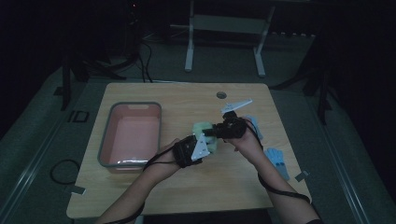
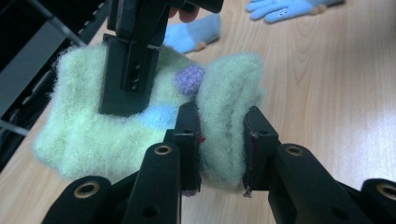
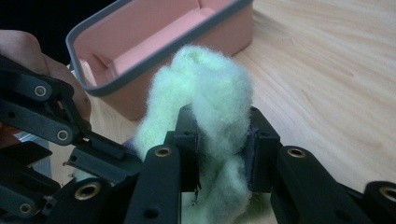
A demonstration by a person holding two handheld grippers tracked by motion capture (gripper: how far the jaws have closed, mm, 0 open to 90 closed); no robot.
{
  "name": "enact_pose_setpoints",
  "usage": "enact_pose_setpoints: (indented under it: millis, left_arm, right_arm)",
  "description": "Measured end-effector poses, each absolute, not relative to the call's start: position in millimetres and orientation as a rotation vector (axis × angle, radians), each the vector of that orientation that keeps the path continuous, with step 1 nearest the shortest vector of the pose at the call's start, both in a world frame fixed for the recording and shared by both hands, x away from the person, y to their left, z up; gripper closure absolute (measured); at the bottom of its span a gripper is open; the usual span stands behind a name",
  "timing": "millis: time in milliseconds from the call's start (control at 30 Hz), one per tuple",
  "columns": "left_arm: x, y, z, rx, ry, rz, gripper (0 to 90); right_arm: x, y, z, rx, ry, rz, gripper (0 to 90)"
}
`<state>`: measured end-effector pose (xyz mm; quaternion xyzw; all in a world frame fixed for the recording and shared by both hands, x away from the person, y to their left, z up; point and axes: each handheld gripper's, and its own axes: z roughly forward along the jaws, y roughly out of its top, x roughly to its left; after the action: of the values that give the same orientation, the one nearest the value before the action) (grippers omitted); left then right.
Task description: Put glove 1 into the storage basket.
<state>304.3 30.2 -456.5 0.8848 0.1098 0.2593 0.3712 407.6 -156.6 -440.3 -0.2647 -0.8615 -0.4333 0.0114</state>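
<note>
High view shows both grippers meeting over the middle of the wooden table (image 1: 233, 186) on a fuzzy green glove (image 2: 93, 135). The left gripper (image 2: 222, 140) pinches one thick fold of it; the right gripper (image 3: 223, 140) pinches another bunch — so the step looks like a two-handed lift or fold. Next, probably, a carry toward the pink bin (image 1: 105, 140) — both grips held firm.

Pink bin (image 1: 106, 140) blocks left; blue gloves (image 1: 276, 158) right; near edge free.

A dim lab: lone wooden table (image 1: 187, 186), floor cables (image 1: 60, 170), metal stand (image 1: 224, 28).
</note>
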Motion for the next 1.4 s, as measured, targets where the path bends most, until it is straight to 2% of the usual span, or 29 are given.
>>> enact_pose_setpoints:
  millis: [500, 1400]
  left_arm:
    - [299, 79, -442, 2.259, 0.363, 0.74, 72.3]
    - [285, 185, -449, 2.312, 0.568, 0.79, 72.2]
  right_arm:
    - [417, -99, -419, -0.709, -2.698, -1.344, 70.9]
    - [420, 26, -421, -0.53, -2.695, -1.301, 71.0]
